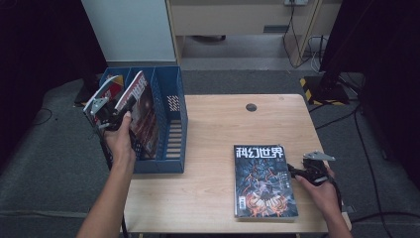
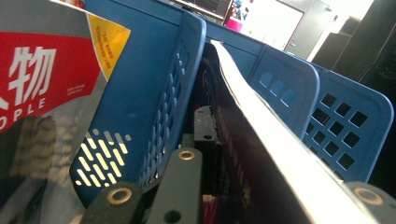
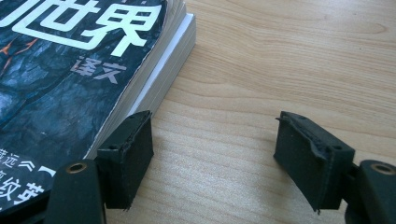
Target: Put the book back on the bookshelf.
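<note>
The left gripper (image 1: pixel 120 110) is clamped on a magazine (image 1: pixel 143 114), lowering it into the middle slot of the blue rack (image 1: pixel 173 148) at the table's (image 1: pixel 213 163) left edge; the right gripper (image 1: pixel 293 171), jaws apart and empty, waits beside the second magazine (image 1: pixel 262 183) near the front right corner; next, release and pick that one.

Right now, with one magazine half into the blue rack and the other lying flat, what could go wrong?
1. The left tool pinches the magazine while it leans tilted in the middle slot of the blue rack; released like this, it might slump or snag on the divider.
2. The right tool is open on the table beside the flat magazine, not around it; closing now would probably miss its edge or push it away.
</note>
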Demonstrator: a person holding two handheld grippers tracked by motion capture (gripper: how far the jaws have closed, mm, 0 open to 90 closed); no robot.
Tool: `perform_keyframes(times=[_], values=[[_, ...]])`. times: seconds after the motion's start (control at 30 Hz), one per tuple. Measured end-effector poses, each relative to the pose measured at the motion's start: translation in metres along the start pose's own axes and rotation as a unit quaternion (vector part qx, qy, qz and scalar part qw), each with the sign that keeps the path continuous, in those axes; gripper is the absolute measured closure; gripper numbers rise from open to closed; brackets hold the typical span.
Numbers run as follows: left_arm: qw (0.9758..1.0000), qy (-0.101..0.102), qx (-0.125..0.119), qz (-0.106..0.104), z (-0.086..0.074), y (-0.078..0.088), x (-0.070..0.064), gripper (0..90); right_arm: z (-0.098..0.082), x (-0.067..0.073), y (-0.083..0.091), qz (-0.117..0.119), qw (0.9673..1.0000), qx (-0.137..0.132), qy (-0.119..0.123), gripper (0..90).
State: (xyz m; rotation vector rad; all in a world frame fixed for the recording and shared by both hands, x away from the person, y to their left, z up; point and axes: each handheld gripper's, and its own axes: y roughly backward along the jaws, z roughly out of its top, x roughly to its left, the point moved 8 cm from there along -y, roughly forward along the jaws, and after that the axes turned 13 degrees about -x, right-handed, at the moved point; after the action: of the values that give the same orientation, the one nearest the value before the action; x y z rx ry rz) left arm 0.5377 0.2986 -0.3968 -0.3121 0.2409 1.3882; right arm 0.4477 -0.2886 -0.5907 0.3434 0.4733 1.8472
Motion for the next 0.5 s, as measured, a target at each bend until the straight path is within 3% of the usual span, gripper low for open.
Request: perform_keyframes(times=[0.13,0.5], values=[[1.0,0.0,-0.001,0.009,0.0,0.0017,0.0047,82.0,0.0,0.0,0.0,0.0,1.0,0.0,0.0,27.7],[0.9997,-0.014,0.02,0.007,-0.0014,0.0027,0.006,80.0,-0.0001,0.0001,0.0001,0.0,1.0,0.0,0.0,27.7]])
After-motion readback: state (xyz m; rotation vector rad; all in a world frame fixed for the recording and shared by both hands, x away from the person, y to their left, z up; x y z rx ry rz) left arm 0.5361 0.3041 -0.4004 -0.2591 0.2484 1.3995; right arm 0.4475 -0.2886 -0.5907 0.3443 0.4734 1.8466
